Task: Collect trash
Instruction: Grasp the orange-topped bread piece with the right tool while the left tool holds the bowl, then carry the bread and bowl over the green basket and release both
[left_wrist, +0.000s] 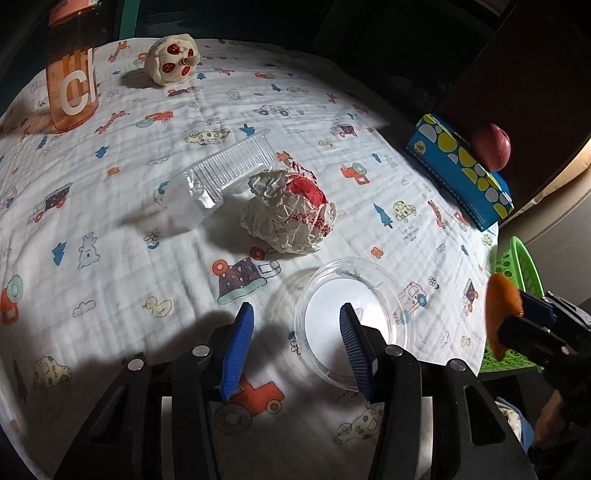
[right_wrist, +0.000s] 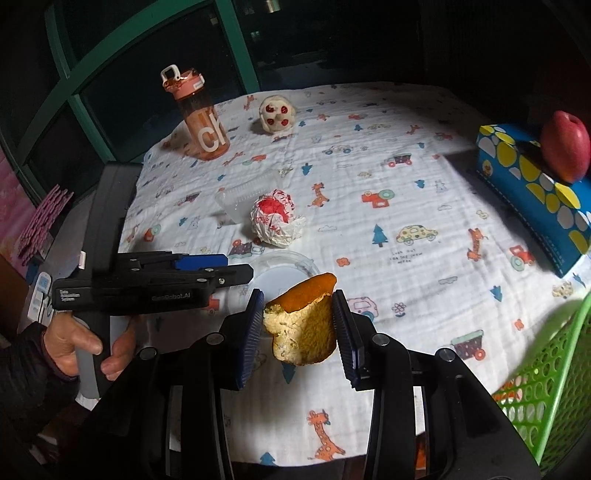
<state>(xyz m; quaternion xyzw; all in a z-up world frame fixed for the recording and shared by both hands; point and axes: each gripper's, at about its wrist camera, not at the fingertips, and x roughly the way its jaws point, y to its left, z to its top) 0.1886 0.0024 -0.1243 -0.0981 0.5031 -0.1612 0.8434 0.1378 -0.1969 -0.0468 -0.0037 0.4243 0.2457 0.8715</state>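
Orange peel is sitting clamped in the right tool; left tool, apart, is hovering over the clear lid; crumpled wrapper and plastic tray are waiting beside the green basket.

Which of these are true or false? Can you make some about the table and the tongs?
1. The right tongs hold an orange peel. True.
2. The apple sits in the green basket. False: it rests on the blue box.
3. The left tongs grip the crumpled wrapper. False: they are open, holding nothing.
4. The orange bottle stands upright. True.
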